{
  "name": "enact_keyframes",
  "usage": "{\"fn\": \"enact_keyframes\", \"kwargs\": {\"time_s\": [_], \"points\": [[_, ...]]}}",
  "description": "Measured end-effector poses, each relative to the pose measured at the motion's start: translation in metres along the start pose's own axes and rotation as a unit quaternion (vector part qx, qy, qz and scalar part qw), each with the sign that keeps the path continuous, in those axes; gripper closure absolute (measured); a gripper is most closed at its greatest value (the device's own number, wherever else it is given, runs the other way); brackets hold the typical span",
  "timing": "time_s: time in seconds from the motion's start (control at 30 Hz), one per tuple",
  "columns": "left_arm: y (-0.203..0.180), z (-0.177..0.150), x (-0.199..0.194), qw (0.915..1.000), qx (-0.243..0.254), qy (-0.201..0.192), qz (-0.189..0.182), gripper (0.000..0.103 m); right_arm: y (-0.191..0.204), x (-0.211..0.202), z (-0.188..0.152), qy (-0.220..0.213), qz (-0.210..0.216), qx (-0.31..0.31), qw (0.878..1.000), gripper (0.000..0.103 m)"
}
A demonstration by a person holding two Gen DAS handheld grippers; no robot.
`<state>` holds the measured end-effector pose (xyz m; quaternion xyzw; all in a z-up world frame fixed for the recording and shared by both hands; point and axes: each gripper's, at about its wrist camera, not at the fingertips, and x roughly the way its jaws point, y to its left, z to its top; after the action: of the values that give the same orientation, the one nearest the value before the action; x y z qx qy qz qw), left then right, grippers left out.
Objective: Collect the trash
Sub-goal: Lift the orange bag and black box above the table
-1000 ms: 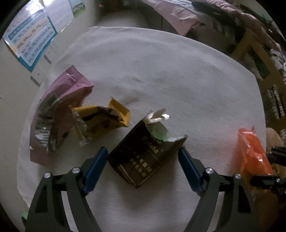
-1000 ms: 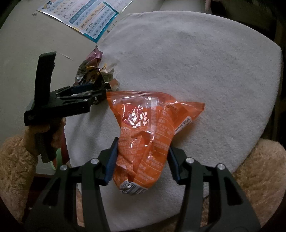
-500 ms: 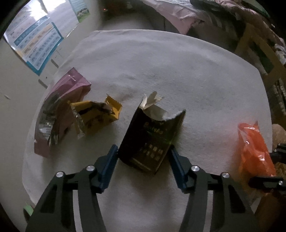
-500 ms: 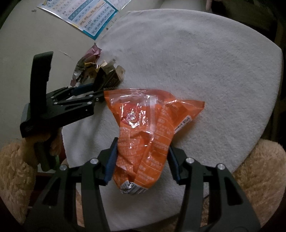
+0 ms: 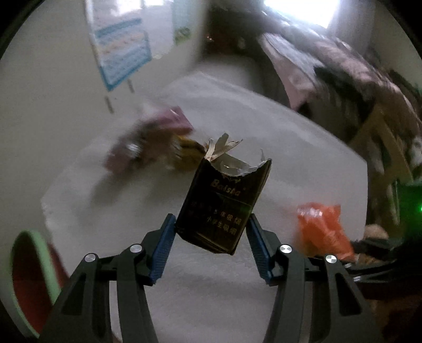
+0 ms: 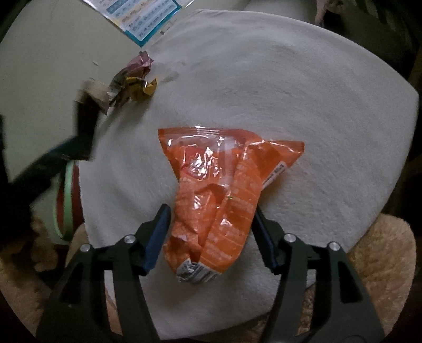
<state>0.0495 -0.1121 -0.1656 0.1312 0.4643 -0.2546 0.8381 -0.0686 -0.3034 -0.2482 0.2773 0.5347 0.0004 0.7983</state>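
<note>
My left gripper [image 5: 211, 219] is shut on a torn dark cigarette pack [image 5: 224, 200] and holds it upright in the air above the white cloth [image 5: 263, 118]. The view around it is blurred by motion. My right gripper [image 6: 211, 209] is low over the cloth [image 6: 277, 79] and its jaws are opening. A crumpled orange snack bag [image 6: 219, 184] lies on the cloth between them, with narrow gaps at the pads. That orange bag [image 5: 321, 229] also shows at the right in the left wrist view. A pink wrapper [image 6: 137, 66] and a yellow wrapper [image 6: 146, 88] lie at the cloth's far left edge.
A bin with a green rim and red inside [image 5: 15, 277] stands below the cloth's left edge, also visible as the bin [image 6: 66, 200]. A blue-edged poster [image 6: 142, 15] lies beyond the cloth. Tan fuzzy fabric [image 6: 382, 263] borders the near side. Bedding and wooden furniture [image 5: 382, 132] are behind.
The left gripper closed on the dark pack, then lifted it off the cloth and swung left toward the bin. The right gripper's jaws have spread off the orange bag.
</note>
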Motion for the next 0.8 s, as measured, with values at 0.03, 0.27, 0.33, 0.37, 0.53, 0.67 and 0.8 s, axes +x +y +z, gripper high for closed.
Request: {"fn": "enact_keyframes", "kwargs": {"time_s": [0.03,0.27,0.33,0.37,0.53,0.67,0.8], "points": [[0.003,0.001,-0.006,0.9999,-0.009,-0.008,0.002,0.051,0.002,0.000,0.000,0.000,-0.004,-0.003,1.000,0.043],[0.007,0.001,-0.056,0.9952,-0.017,-0.071,0.065,0.051,0.012,0.001,-0.001,0.001,-0.038,-0.015,0.999,0.043],[0.013,0.002,-0.065,0.9938,-0.023,-0.081,0.072,0.051,0.014,-0.001,-0.001,0.000,-0.045,-0.017,0.999,0.043],[0.015,0.002,-0.068,0.9933,-0.026,-0.084,0.074,0.051,0.015,-0.002,-0.002,-0.001,-0.049,-0.017,0.999,0.040],[0.028,0.000,-0.080,0.9908,-0.039,-0.098,0.085,0.051,0.020,-0.007,-0.004,-0.004,-0.066,-0.025,0.998,0.038],[0.038,-0.005,-0.082,0.9903,-0.052,-0.099,0.083,0.051,0.024,-0.009,-0.006,-0.003,-0.076,-0.030,0.997,0.038],[0.045,-0.009,-0.084,0.9895,-0.061,-0.101,0.084,0.051,0.027,-0.011,-0.008,-0.003,-0.080,-0.034,0.996,0.054]]}}
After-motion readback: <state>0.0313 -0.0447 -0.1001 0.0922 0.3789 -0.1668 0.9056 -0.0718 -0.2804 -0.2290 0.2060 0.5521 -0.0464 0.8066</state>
